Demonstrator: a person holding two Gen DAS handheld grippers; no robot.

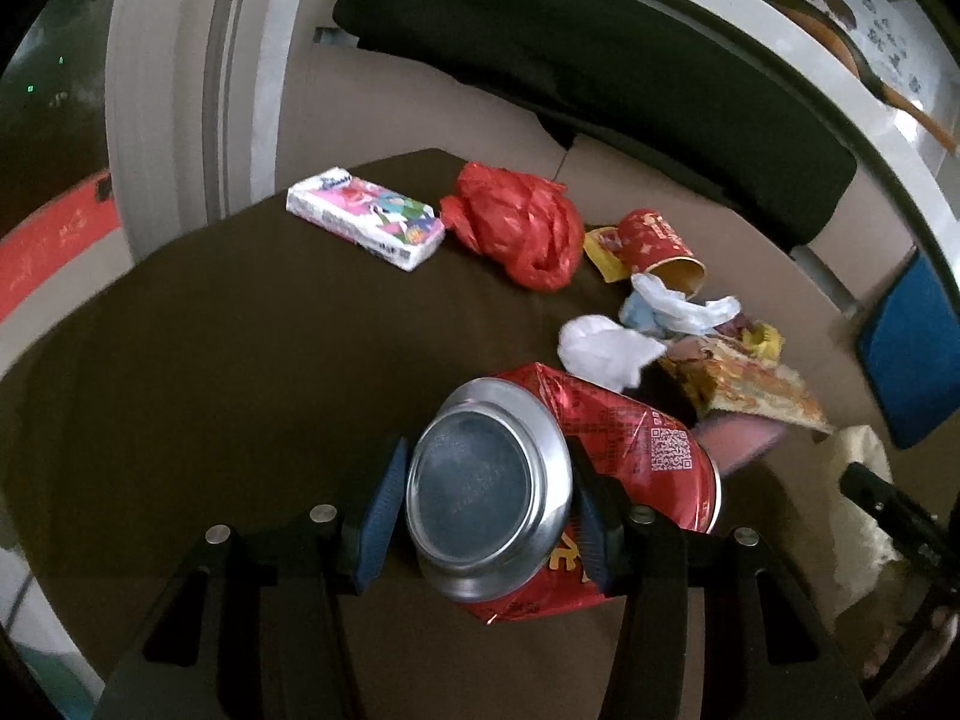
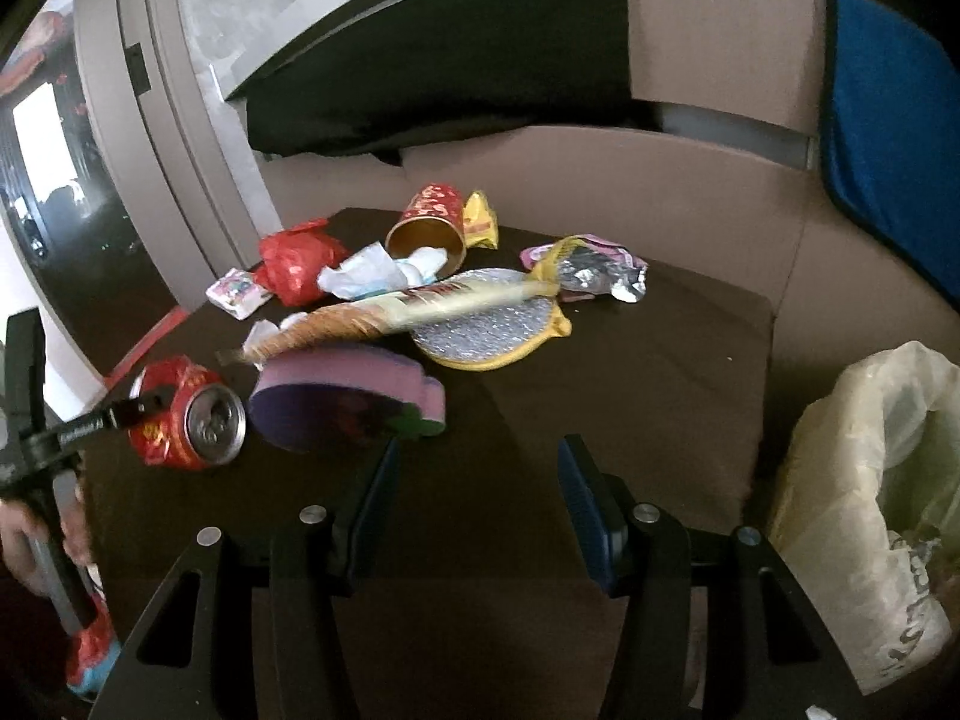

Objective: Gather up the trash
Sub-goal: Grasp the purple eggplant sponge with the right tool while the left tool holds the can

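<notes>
My left gripper is shut on a crushed red can, its silver base facing the camera, held above the dark brown table. The can also shows in the right wrist view, with the left gripper's finger across it. My right gripper is open and empty over the table's near part. Trash lies on the table: a red plastic bag, a red paper cup on its side, white crumpled tissue, a snack wrapper.
A tissue pack lies at the far left of the table. A purple sponge, a silver scrubber pad and a foil wrapper lie mid-table. A pale plastic trash bag stands open at the right. A sofa with a black cushion is behind.
</notes>
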